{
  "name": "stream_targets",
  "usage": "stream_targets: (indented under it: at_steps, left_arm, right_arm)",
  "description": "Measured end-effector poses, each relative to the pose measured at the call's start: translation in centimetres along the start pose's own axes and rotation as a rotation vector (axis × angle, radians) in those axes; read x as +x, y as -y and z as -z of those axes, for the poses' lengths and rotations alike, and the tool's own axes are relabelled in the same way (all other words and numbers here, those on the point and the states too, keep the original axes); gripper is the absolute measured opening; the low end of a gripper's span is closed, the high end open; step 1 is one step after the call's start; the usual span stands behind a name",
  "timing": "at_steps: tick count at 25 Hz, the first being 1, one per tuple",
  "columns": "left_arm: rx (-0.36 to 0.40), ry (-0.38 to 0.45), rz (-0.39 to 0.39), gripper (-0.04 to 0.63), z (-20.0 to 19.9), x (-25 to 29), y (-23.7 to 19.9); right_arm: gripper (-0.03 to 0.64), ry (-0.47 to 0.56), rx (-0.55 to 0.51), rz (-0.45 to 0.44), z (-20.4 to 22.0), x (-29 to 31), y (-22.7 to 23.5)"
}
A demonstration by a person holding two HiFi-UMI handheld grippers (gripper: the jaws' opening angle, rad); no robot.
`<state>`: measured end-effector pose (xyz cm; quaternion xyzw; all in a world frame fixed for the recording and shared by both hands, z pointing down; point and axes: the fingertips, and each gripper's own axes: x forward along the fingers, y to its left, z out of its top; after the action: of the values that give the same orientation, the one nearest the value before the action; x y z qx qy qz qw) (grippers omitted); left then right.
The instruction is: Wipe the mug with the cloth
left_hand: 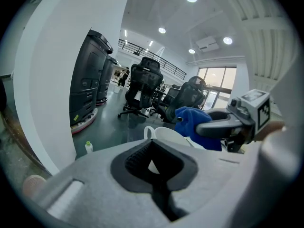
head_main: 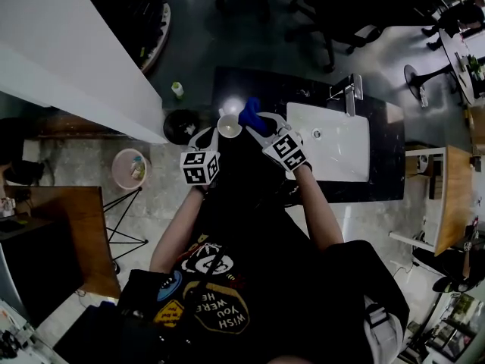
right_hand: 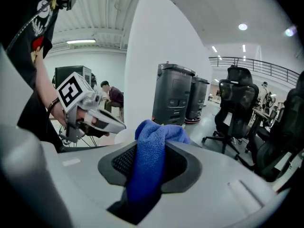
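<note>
Dark counter (head_main: 303,89) with a white sink (head_main: 337,146) set into it lies below my hands; office chairs stand on the open floor beyond.

Left tongs (left_hand: 154,163): jaws drawn in narrow and clamped on the white mug (left_hand: 164,136). A patch of its white wall shows between the pads. The mug is carried clear above the counter's left end, mouth up, with its handle on the far left side in the left gripper view.

Right tongs (right_hand: 149,167): jaws closed on the blue cloth (right_hand: 156,137), with a thick fold gripped between the pads and a bunched lump standing out past the tips.

Relation: in the head view, the cloth lump sits just beside the mug's rim on its far right side. From the left gripper view it overlaps the rim edge. Whether it is actually pressing on the mug, I cannot tell.

Progress, in my judgement: both items are secured and brought together, so the wipe is at or near the rim. No dirt or wetness is visible on the mug, so what has been cleaned cannot be confirmed. The mug's outer wall, handle and inside remain to be covered.
</note>
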<state>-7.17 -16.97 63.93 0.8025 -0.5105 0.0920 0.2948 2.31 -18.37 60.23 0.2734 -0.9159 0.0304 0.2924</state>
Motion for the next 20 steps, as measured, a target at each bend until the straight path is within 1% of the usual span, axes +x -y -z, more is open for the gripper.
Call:
stream_targets:
  at_steps: [3, 6, 9, 11, 12, 13, 16, 17, 18, 20]
  left_arm:
    - [-0.001, -0.003, -0.005, 0.003, 0.2, 0.0, 0.0]
    - [-0.003, -0.003, 0.000, 0.003, 0.2, 0.0, 0.1]
    - [-0.010, -0.002, 0.003, 0.003, 0.1, -0.1, 0.0]
    - [-0.016, -0.003, 0.003, 0.003, 0.2, -0.1, 0.1]
    - [-0.016, -0.004, 0.003, 0.003, 0.2, -0.1, 0.2]
    - [-0.015, -0.005, 0.004, 0.003, 0.3, -0.1, 0.2]
    - [-0.013, -0.008, 0.010, 0.003, 0.4, -0.1, 0.5]
    - [-0.011, -0.008, 0.012, 0.003, 0.4, -0.1, 0.6]
    - [-0.009, -0.008, 0.014, 0.003, 0.5, -0.1, 0.7]
    - [-0.006, -0.008, 0.015, 0.003, 0.5, -0.1, 0.7]
  right_arm:
    - [0.120, -0.074, -0.025, -0.038, 2.0, 1.6, -0.6]
    - [0.117, -0.097, -0.022, -0.077, 3.7, 1.2, -2.7]
    - [0.117, -0.140, -0.091, -0.181, 4.9, 0.4, -6.2]
    - [0.117, -0.114, -0.136, -0.257, 4.4, -0.3, -8.6]
    - [0.117, -0.093, -0.140, -0.262, 3.9, -0.5, -8.8]
    - [0.117, -0.074, -0.122, -0.233, 3.5, -0.6, -8.0]
    - [0.118, -0.039, 0.003, -0.040, 2.4, -0.2, -2.2]
    - [0.118, -0.043, 0.033, 0.006, 2.3, 0.0, -0.6]
    - [0.118, -0.057, 0.047, 0.024, 2.5, 0.3, 0.2]
    - [0.118, -0.106, 0.027, -0.010, 3.5, 0.9, -0.8]
